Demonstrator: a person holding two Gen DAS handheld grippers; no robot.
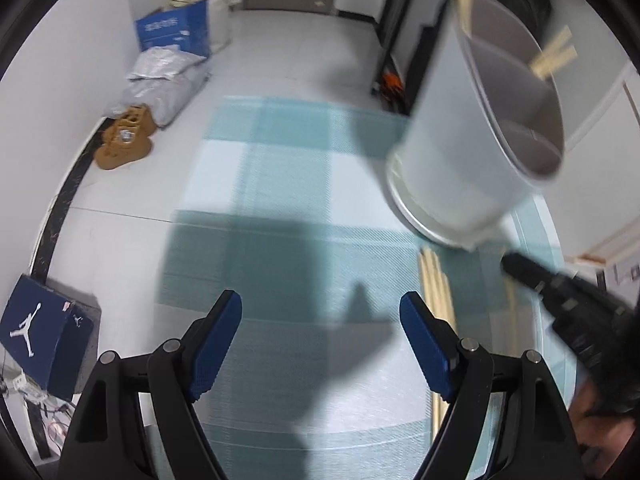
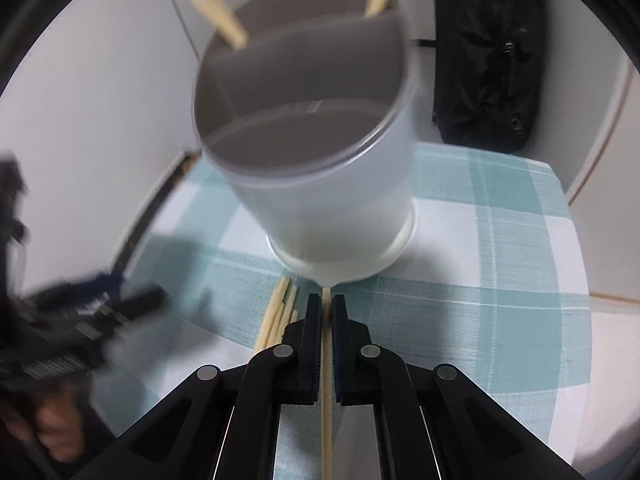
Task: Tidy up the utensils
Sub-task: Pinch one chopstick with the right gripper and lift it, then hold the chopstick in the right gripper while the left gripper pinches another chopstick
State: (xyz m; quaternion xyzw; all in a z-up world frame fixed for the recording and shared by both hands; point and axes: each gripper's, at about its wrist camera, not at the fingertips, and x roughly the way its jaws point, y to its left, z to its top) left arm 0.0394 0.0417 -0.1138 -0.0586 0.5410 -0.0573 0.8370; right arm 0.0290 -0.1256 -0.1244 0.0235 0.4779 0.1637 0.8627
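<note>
A white utensil holder [image 2: 320, 184] with grey inner compartments stands on the teal checked cloth [image 2: 500, 240]; it also shows in the left wrist view [image 1: 472, 152]. Wooden chopsticks [image 2: 218, 12] stick out of its far compartments. My right gripper [image 2: 326, 300] is shut on a single chopstick [image 2: 326, 400] just in front of the holder's base. A loose bundle of chopsticks [image 2: 278, 316] lies on the cloth to its left, also in the left wrist view [image 1: 434, 280]. My left gripper [image 1: 320, 312] is open and empty above the cloth. The right gripper [image 1: 560, 300] shows at right, blurred.
A black bag [image 2: 488, 52] stands behind the holder. On the floor are a blue carton [image 1: 174, 32], grey sacks [image 1: 160, 80], brown shoes [image 1: 124, 140] and a blue shoe box [image 1: 40, 336]. The cloth's edge drops to the floor on the left.
</note>
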